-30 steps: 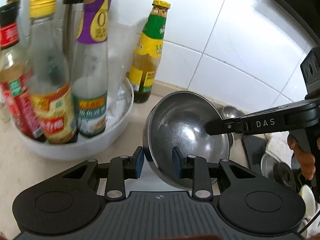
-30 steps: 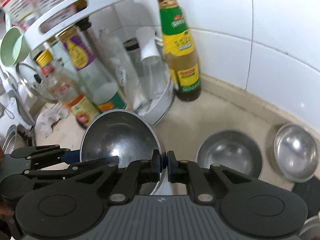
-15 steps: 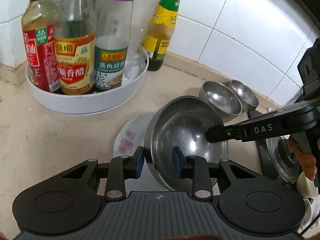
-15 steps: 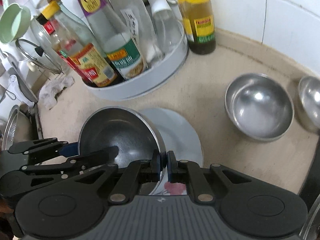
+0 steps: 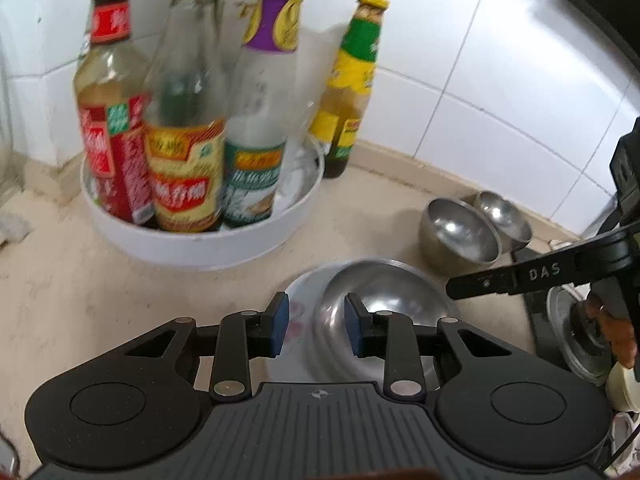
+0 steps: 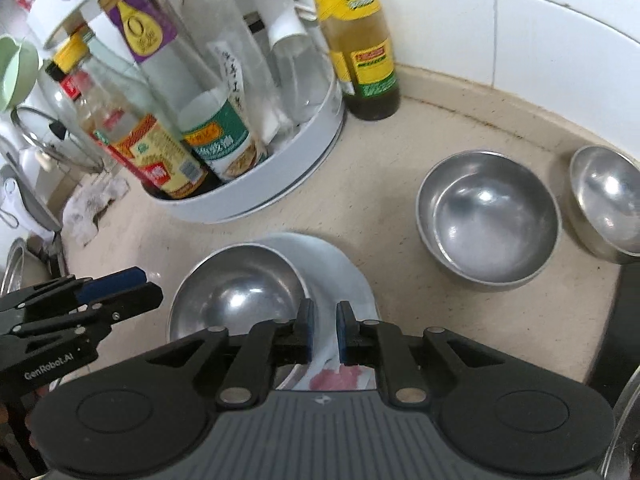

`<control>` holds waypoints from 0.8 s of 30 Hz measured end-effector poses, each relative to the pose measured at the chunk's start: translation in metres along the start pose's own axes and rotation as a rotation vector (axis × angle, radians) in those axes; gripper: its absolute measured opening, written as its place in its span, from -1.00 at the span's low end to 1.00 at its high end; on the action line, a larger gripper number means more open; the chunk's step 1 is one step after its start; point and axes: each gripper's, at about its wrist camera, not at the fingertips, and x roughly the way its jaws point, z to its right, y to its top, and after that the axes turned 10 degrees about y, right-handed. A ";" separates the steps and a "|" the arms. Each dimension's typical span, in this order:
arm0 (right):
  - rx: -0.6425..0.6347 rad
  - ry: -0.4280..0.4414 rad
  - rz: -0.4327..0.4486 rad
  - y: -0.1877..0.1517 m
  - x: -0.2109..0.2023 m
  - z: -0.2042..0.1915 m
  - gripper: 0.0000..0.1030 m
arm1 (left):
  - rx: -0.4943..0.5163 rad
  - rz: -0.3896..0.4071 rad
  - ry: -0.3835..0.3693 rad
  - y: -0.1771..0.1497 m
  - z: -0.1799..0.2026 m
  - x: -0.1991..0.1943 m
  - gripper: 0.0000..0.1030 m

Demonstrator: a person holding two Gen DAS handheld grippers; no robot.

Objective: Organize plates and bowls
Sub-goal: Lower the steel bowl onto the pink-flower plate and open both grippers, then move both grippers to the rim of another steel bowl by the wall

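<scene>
Steel bowl (image 6: 240, 296) on plate (image 6: 340, 276), grippers open

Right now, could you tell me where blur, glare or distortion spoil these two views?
Left wrist view: the bottles are motion-smeared, the steel bowl soft; the tile lines bow. Right wrist view: sharper, with bright glints in the two empty bowls and curved counter edges.
</scene>
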 end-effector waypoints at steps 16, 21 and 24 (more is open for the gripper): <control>0.148 -0.139 0.130 -0.004 -0.063 0.073 -0.75 | 0.255 0.022 -0.116 0.053 0.111 0.039 -0.19; 0.210 -0.182 0.143 0.000 -0.063 0.102 -0.73 | 0.328 -0.023 -0.107 0.069 0.142 0.072 -0.10; 0.237 -0.184 0.147 0.003 -0.059 0.115 -0.72 | 0.357 -0.051 -0.089 0.073 0.154 0.094 -0.03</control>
